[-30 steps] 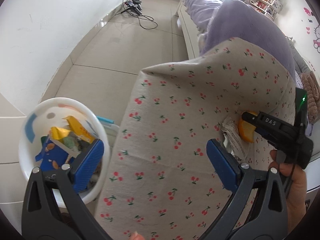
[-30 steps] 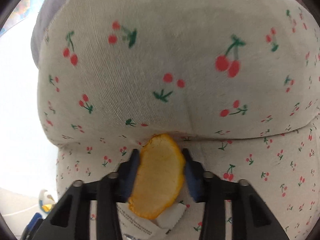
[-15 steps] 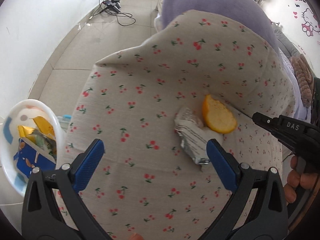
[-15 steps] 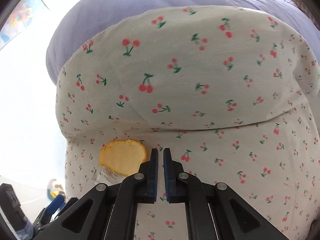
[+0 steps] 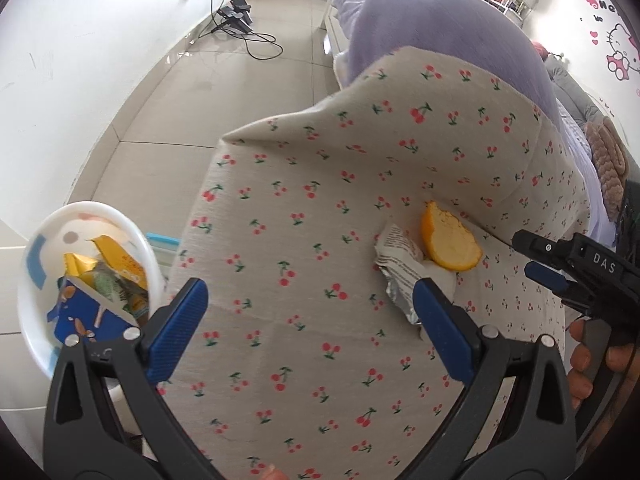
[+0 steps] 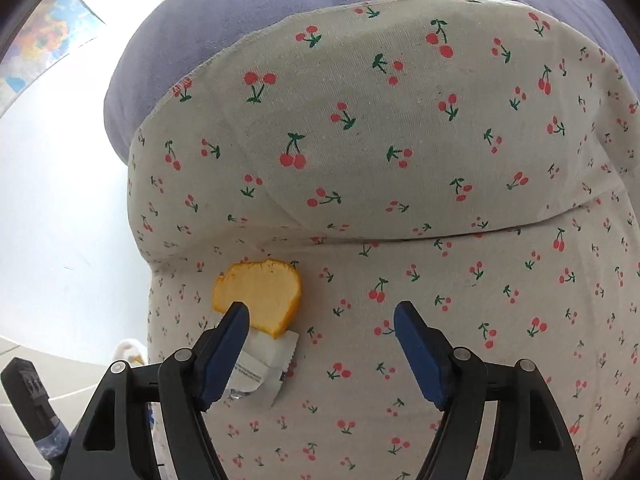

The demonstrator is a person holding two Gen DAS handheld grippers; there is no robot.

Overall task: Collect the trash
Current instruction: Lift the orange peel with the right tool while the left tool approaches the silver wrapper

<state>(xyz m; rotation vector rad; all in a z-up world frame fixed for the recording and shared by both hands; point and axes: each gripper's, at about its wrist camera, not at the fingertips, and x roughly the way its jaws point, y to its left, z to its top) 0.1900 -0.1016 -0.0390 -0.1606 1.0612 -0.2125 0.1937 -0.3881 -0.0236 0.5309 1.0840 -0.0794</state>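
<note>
I am keeping my left gripper spread wide and empty above the cherry-print sofa cover. My right gripper is opening its jaws, nothing between them. The orange peel is lying on the cover near the backrest fold, overlapping a crumpled wrapper. The white bin with trash is sitting off the cover's left edge.
</note>
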